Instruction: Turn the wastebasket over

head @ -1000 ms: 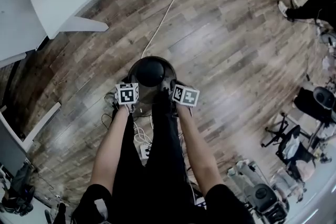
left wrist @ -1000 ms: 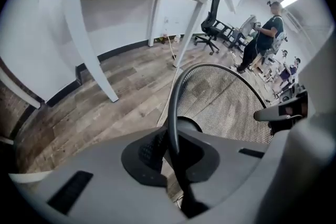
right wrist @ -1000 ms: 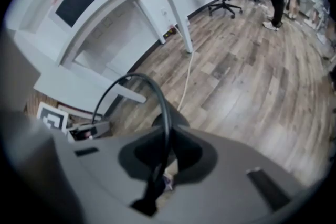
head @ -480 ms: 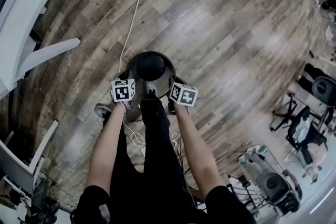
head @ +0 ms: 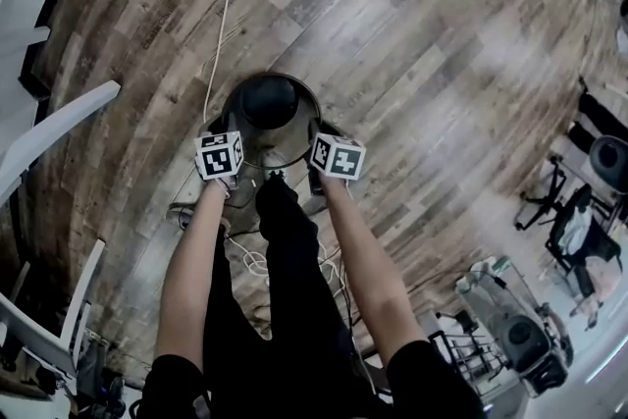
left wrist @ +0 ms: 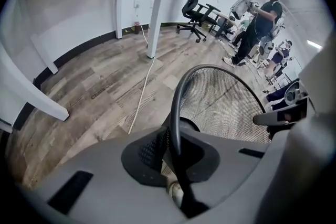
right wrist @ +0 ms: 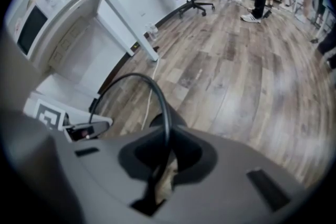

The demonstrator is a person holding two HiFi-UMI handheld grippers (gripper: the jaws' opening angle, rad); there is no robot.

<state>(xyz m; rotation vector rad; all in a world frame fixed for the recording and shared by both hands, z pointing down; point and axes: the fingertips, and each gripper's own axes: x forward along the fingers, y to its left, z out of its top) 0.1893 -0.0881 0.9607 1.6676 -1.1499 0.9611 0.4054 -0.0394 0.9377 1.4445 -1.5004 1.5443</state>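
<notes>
2 tools, left (left wrist: 176, 176) and right (right wrist: 160, 170), clench opposite edges of the mesh wastebasket's (head: 270, 113) rim, mouth up. Bare plank floor (head: 422, 64) opens far and right; a white cable (head: 221, 25) trails far-left.

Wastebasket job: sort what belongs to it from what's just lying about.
Job: black round wire-mesh wastebasket; left gripper and right gripper, both shut on its rim.
Lying about: white cable; black office chair; white table leg.
</notes>
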